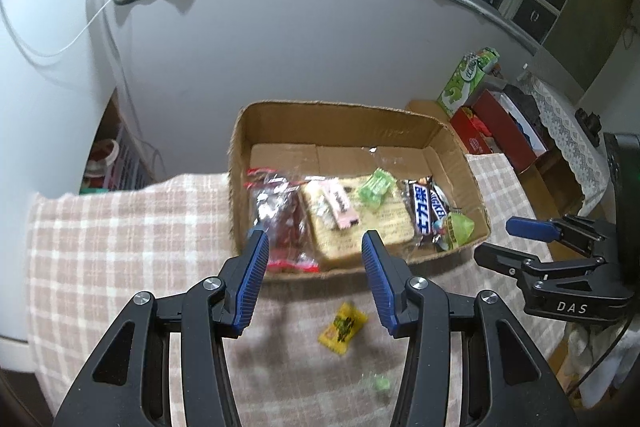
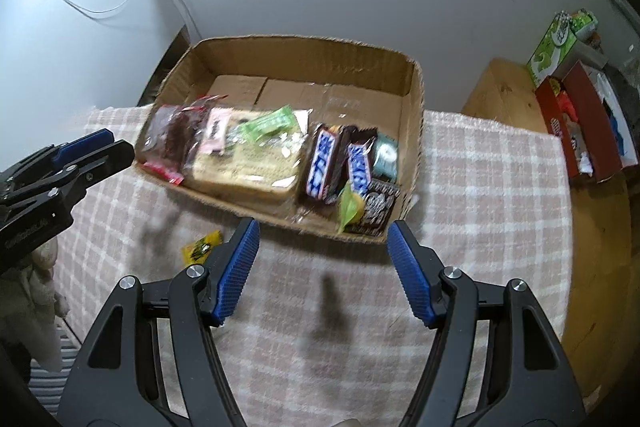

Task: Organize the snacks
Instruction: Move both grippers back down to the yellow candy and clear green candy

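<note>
A shallow cardboard box (image 1: 240, 147) (image 2: 416, 107) sits on the checked cloth and holds several snacks along its near side: a red bag (image 1: 280, 223) (image 2: 168, 143), a tan biscuit pack (image 1: 360, 227) (image 2: 248, 163), a pink bar (image 1: 340, 205), a green candy (image 1: 376, 187) (image 2: 268, 125) and Snickers bars (image 1: 424, 211) (image 2: 324, 163). A yellow candy (image 1: 342, 329) (image 2: 202, 247) lies on the cloth in front of the box, and a small green candy (image 1: 380, 383) lies nearer still. My left gripper (image 1: 314, 243) hovers open above the box's near edge. My right gripper (image 2: 322, 231) is open and empty too.
The pink checked cloth (image 2: 480, 187) covers the table. A wooden surface (image 2: 504, 95) to the right carries a red box (image 2: 588, 131) and a green box (image 2: 552, 47). A grey wall rises behind the cardboard box, with a white cable (image 1: 100, 15) hanging at left.
</note>
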The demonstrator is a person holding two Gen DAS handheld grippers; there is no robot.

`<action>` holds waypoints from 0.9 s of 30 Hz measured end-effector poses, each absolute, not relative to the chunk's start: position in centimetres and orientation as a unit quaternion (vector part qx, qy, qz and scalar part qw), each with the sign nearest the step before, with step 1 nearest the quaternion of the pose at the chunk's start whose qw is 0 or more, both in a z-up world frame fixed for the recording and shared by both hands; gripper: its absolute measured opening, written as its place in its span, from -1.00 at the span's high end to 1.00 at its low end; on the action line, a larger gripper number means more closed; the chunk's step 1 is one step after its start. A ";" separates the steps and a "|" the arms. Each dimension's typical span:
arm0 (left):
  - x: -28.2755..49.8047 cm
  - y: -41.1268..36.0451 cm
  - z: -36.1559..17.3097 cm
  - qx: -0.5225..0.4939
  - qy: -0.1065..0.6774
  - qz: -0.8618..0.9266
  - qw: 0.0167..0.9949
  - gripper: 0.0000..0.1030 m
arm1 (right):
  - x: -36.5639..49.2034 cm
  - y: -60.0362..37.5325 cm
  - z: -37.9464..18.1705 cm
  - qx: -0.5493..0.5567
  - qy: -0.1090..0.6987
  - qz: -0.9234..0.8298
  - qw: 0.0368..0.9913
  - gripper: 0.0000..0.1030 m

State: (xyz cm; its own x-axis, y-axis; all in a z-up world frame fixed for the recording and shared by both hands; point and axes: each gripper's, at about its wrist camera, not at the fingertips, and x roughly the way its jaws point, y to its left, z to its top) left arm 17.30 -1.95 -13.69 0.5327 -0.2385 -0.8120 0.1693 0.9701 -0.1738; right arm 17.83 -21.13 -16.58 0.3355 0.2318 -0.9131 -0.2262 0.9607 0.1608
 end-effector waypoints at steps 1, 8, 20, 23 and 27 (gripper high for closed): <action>17.0 -1.7 -13.8 -0.042 0.470 -0.116 0.874 0.09 | 17.5 -21.1 -16.6 0.003 0.559 0.142 0.817 -0.35; 14.7 -0.5 -14.7 -0.054 0.482 -0.114 0.867 0.09 | 14.6 -20.1 -17.0 0.006 0.565 0.167 0.808 -0.34; 12.3 -0.5 -16.9 -0.056 0.504 -0.141 0.850 0.09 | 10.7 -17.1 -18.6 -0.013 0.574 0.229 0.786 -0.32; 12.2 -0.9 -17.3 -0.051 0.509 -0.150 0.846 0.09 | 10.0 -16.4 -19.3 -0.019 0.578 0.239 0.780 -0.20; 12.3 -1.9 -18.1 -0.030 0.516 -0.166 0.840 0.15 | 9.3 -15.7 -20.2 -0.026 0.584 0.250 0.772 -0.19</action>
State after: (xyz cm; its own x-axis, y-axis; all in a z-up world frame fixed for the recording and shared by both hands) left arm 12.29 -1.88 -18.09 0.4114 -0.3106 -0.8569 0.2484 0.9428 -0.2224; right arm 9.31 -15.74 -20.24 0.1932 0.3558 -0.9144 -0.4167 0.8735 0.2518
